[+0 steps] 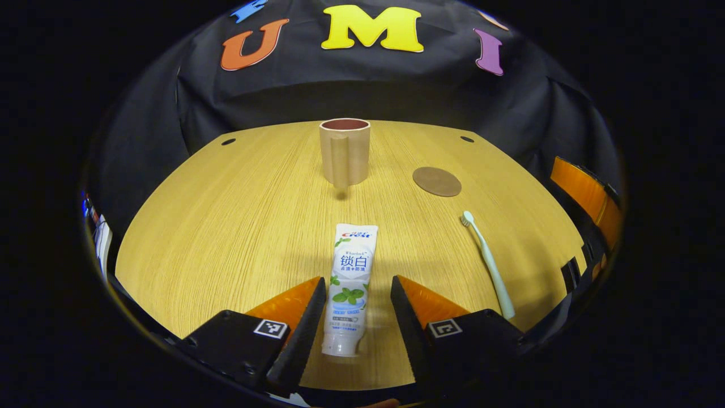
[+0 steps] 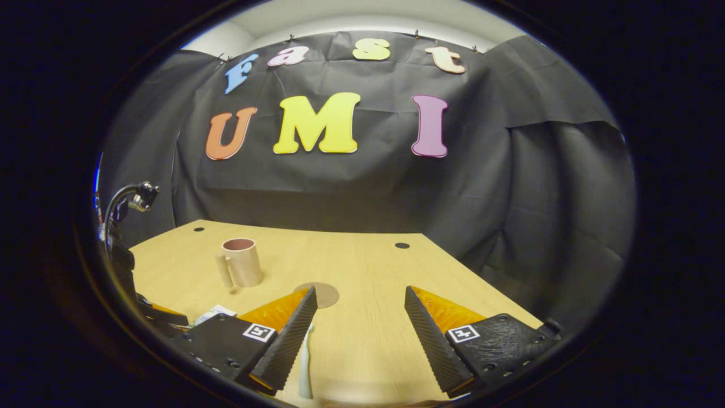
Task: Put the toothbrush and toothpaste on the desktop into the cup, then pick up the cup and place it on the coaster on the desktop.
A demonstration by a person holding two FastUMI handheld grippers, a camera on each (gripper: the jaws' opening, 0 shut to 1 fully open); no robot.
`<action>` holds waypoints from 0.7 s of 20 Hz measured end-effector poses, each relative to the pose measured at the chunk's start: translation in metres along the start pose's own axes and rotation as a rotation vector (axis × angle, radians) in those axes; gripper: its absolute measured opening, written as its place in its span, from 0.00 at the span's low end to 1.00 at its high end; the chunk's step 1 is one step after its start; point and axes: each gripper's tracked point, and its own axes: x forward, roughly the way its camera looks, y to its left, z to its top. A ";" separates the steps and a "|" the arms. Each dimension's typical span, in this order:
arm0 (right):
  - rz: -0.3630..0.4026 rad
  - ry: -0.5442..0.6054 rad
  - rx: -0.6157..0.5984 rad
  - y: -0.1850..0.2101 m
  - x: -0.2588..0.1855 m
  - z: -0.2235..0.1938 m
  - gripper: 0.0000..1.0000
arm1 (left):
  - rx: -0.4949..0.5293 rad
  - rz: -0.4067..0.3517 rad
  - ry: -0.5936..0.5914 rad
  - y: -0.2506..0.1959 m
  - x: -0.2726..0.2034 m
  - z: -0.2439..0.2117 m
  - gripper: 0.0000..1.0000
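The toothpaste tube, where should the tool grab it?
Around its middle, coming down from above. The toothpaste tube lies flat on the desk, cap toward the left tool, whose open jaws already straddle its long sides, the narrow way across.

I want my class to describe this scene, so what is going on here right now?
A person holds two grippers over a wooden desk. The left hand-held gripper is open, straddling the toothpaste tube lying flat. The right hand-held gripper is open above the desk. The toothbrush lies untouched, the cup stands upright, and the coaster is bare.
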 end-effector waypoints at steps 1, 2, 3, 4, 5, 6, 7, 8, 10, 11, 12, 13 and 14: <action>-0.001 0.008 0.010 -0.001 0.001 -0.001 0.94 | 0.018 0.009 0.002 0.003 0.002 -0.001 0.73; -0.001 0.016 0.018 -0.002 0.002 -0.002 0.94 | 0.029 0.004 0.013 0.002 0.007 -0.006 0.75; -0.001 0.023 0.025 -0.002 0.003 -0.003 0.94 | 0.036 -0.008 0.027 -0.002 0.009 -0.010 0.67; -0.001 0.030 0.029 -0.002 0.004 -0.004 0.94 | 0.044 -0.023 0.036 -0.005 0.013 -0.013 0.73; 0.000 0.038 0.031 -0.003 0.005 -0.007 0.94 | 0.052 -0.029 0.041 -0.008 0.014 -0.016 0.66; 0.002 0.042 0.030 -0.002 0.005 -0.007 0.94 | 0.064 -0.039 0.022 -0.009 0.014 -0.013 0.65; 0.003 0.044 0.029 -0.001 0.005 -0.008 0.94 | 0.079 -0.045 0.015 -0.010 0.013 -0.012 0.64; 0.007 0.047 0.028 0.000 0.005 -0.008 0.94 | 0.079 -0.050 0.020 -0.008 0.015 -0.013 0.60; 0.019 0.058 0.022 0.005 0.005 -0.012 0.94 | 0.073 -0.051 0.013 -0.006 0.017 -0.012 0.53; 0.021 0.064 0.014 0.006 0.006 -0.015 0.94 | 0.075 -0.051 0.015 -0.007 0.017 -0.011 0.52; 0.019 0.067 0.008 0.006 0.007 -0.015 0.94 | 0.085 -0.051 0.014 -0.006 0.017 -0.012 0.47; 0.017 0.070 0.004 0.007 0.007 -0.017 0.96 | 0.091 -0.048 0.011 -0.005 0.017 -0.011 0.47; 0.019 0.077 0.001 0.008 0.008 -0.019 0.96 | 0.084 -0.040 0.009 -0.003 0.017 -0.011 0.44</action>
